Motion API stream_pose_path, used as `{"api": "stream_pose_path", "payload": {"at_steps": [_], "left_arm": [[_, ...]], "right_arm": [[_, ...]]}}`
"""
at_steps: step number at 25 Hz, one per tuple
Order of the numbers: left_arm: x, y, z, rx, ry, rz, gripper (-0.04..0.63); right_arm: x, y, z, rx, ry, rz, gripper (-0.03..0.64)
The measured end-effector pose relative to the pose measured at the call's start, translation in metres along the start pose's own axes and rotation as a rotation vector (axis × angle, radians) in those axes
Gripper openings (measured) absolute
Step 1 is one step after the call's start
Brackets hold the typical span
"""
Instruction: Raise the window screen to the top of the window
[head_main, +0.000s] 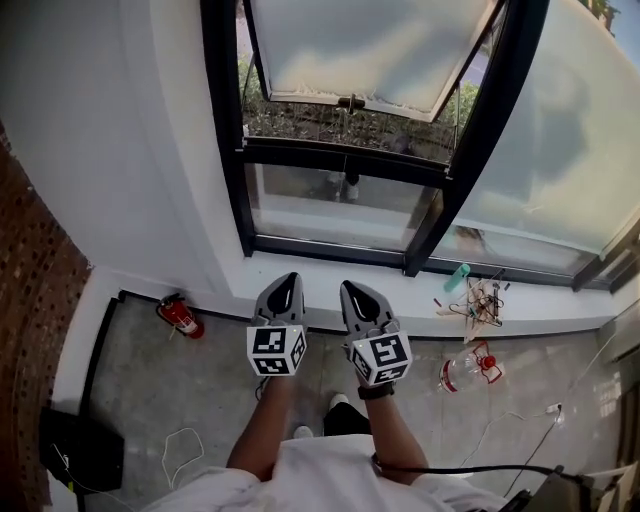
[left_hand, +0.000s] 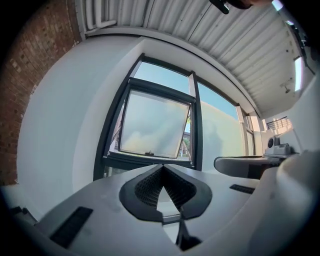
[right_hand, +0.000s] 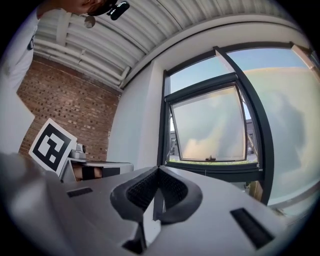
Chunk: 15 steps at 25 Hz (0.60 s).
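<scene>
Here, at the floor's left edge by the wall, we see a red fire extinguisher (head_main: 180, 316). Our left gripper (head_main: 288, 283) is closed tight, with nothing between its jaws; our right gripper (head_main: 352, 290), just beside it, is the same. Both face the window (head_main: 330, 160), whose frosted sash (head_main: 370, 50) tilts outward. We cannot make out its screen. A teal bottle (head_main: 457, 277) lies toward the sill's (head_main: 560, 303) right end.

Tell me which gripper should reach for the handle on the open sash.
Right, narrowly. In the head view the right gripper lines up under the sash handle; the left gripper is offset to the side. Both are shut, empty and short of the window.
</scene>
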<state>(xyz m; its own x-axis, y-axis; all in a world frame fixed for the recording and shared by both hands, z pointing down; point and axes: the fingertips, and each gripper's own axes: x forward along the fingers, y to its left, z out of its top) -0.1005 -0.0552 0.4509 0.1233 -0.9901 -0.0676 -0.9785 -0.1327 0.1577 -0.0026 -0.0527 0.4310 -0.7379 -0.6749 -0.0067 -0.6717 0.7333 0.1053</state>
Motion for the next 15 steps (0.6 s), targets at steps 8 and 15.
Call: {"api": "stream_pose_path", "payload": {"at_steps": [8, 15], "left_arm": [[0.130, 0.018, 0.004, 0.066, -0.116, -0.065, 0.000], [0.278, 0.026, 0.063, 0.218, -0.184, -0.074, 0.000]], "right_arm": [[0.125, -0.087, -0.010, 0.043, -0.101, 0.064, 0.002], [0.238, -0.192, 0.037, 0.040, -0.207, 0.063, 0.002]]}}
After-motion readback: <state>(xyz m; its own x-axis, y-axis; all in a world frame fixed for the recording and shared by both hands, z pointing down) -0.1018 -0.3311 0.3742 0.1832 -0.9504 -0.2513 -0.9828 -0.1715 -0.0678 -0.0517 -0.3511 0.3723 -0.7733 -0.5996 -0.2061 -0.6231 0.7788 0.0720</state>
